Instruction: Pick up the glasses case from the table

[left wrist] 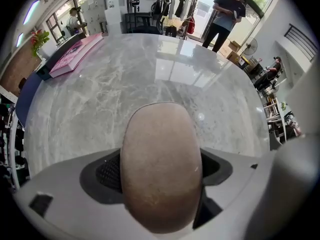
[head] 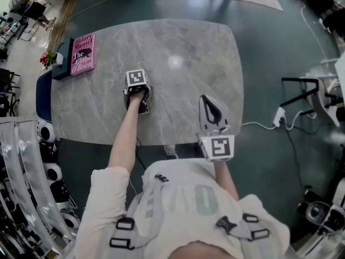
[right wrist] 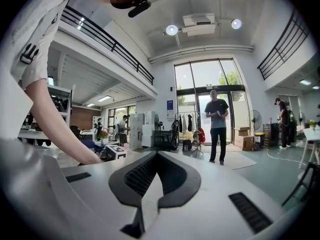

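The glasses case [left wrist: 161, 169], a rounded brown-tan shell, fills the middle of the left gripper view and sits between the two jaws. My left gripper [left wrist: 162, 149] is shut on it, over the grey marble table [left wrist: 150, 79]. In the head view the left gripper [head: 137, 85] is above the table's middle; its marker cube and the hand hide the case. My right gripper [head: 208, 102] hangs at the table's near right edge, tilted up toward the room, jaws shut with nothing between them [right wrist: 156, 159].
A pink book [head: 83, 53] lies at the table's far left corner on a dark box, and is also in the left gripper view, book [left wrist: 75, 54]. A person [right wrist: 218, 124] stands by the doorway. Cables and a power strip [head: 279, 115] lie on the floor to the right.
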`<move>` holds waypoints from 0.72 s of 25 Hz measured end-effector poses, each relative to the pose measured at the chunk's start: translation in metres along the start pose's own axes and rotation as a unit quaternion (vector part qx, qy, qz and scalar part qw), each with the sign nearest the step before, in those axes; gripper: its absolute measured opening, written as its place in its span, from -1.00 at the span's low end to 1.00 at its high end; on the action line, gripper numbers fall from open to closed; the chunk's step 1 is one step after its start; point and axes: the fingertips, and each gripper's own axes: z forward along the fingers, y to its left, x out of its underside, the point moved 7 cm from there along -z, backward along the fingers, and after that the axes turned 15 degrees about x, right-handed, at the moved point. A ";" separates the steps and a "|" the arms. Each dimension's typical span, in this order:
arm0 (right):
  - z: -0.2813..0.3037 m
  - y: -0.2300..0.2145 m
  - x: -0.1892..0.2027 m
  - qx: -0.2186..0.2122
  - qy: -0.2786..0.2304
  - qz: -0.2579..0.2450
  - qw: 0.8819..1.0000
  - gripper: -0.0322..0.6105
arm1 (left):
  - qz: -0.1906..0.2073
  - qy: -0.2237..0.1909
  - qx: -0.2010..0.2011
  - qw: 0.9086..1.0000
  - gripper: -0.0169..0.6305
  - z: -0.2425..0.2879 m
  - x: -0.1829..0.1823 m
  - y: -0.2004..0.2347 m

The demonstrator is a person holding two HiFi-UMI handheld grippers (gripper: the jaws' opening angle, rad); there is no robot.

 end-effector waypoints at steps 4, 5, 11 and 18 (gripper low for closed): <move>-0.002 0.004 0.003 -0.006 0.002 -0.002 1.000 -0.89 | -0.001 0.001 0.000 1.000 0.26 -0.001 0.002 -0.001; -0.003 0.004 0.004 -0.008 0.003 -0.004 1.000 -0.89 | -0.001 0.000 -0.001 1.000 0.26 -0.001 0.003 -0.002; -0.008 -0.001 0.004 -0.011 0.014 -0.006 1.000 -0.89 | 0.000 -0.004 -0.001 1.000 0.26 -0.003 0.005 -0.010; -0.008 0.005 0.009 -0.017 0.012 -0.008 1.000 -0.89 | 0.001 -0.014 -0.004 1.000 0.26 -0.002 0.004 -0.004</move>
